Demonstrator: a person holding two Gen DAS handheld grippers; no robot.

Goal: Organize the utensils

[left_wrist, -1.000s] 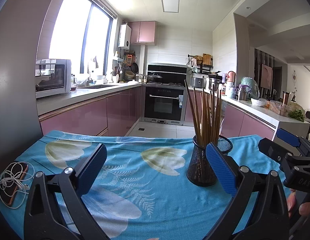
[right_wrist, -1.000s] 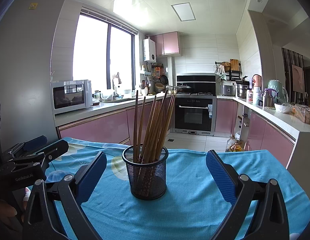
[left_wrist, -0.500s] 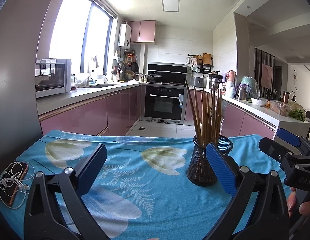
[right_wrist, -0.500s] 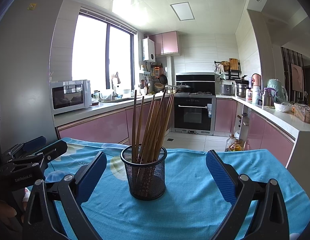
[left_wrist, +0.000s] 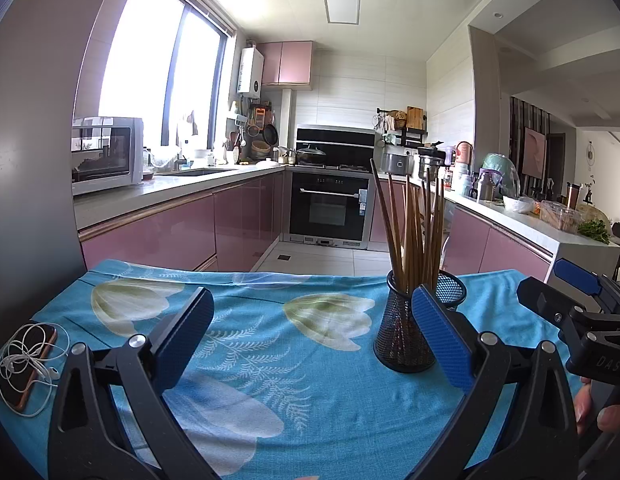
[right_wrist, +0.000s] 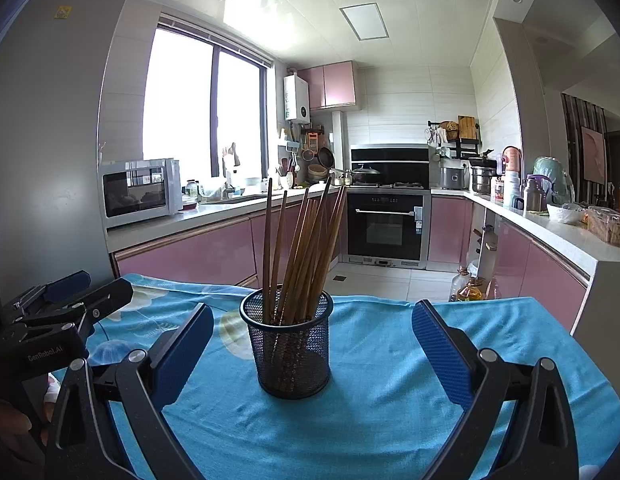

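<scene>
A black mesh holder [right_wrist: 290, 344] stands upright on the blue flowered tablecloth [right_wrist: 389, 380], holding several brown wooden chopsticks [right_wrist: 306, 248]. In the right wrist view it sits ahead of my right gripper [right_wrist: 311, 344], which is open and empty. In the left wrist view the holder [left_wrist: 401, 340] is partly behind my right-hand fingertip pad [left_wrist: 441, 340]. My left gripper [left_wrist: 310, 336] is open and empty. The right gripper shows at that view's right edge [left_wrist: 565, 300], the left gripper at the right wrist view's left edge [right_wrist: 70, 296].
A phone with white earphones [left_wrist: 26, 364] lies at the cloth's left edge. A grey fridge wall [left_wrist: 30, 160] stands to the left. Pink kitchen cabinets [left_wrist: 170, 232], an oven [left_wrist: 329, 208] and cluttered counters [left_wrist: 529, 216] lie beyond the table's far edge.
The right wrist view has shifted slightly, so the holder sits a little lower and left in it. The left gripper has hardly moved.
</scene>
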